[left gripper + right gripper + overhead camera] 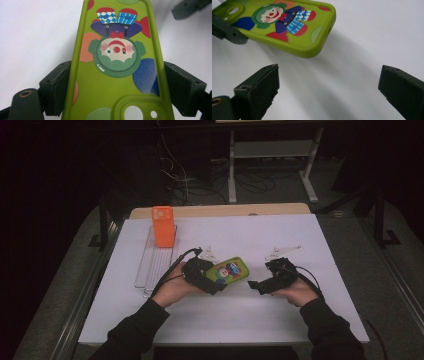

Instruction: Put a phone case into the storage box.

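Your left gripper [215, 282] pinches the green phone case [115, 67] by its sides, just above the table [280, 320] — pickup done. Your right gripper [327, 92] waits nearby, spread, empty — placement remains.

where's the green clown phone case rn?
High view: the green clown phone case is mid-table, clamped by the left tool, with the open right tool just to its right and the wire rack to its left.

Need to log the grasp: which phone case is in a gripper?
The green clown case, clamped by the left gripper; the orange case stands free on the wire rack.
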`<state>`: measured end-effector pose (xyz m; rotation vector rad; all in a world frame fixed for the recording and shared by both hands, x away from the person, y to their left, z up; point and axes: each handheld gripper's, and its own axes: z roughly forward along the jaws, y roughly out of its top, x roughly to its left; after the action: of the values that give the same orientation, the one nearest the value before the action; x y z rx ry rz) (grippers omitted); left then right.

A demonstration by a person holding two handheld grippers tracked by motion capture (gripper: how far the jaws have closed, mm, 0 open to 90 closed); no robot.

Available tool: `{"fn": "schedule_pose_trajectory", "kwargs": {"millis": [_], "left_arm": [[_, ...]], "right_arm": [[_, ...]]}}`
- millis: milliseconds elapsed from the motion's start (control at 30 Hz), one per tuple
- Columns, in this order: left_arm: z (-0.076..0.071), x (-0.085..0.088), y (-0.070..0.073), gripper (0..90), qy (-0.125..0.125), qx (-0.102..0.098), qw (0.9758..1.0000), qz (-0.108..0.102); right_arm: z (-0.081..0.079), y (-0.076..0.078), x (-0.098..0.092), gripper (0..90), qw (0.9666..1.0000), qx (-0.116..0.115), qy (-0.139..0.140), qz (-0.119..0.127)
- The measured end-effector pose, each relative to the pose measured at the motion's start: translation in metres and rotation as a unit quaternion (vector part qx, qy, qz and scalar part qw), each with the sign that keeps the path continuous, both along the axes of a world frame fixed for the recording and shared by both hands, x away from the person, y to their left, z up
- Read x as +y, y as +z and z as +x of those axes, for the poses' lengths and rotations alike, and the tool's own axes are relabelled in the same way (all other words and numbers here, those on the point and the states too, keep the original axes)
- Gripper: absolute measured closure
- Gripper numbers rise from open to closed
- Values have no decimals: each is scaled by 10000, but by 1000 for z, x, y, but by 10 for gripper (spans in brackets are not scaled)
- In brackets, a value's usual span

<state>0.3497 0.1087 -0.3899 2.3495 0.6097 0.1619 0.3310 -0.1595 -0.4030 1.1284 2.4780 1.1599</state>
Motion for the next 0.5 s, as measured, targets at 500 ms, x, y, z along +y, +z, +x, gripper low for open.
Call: {"fn": "schedule_pose_trajectory", "kwargs": {"millis": [500], "left_arm": [[1,0,-1,153,245,95,9996,-70]], "right_arm": [[-5,-14,17,24,9991,-382,-125,-148]]}}
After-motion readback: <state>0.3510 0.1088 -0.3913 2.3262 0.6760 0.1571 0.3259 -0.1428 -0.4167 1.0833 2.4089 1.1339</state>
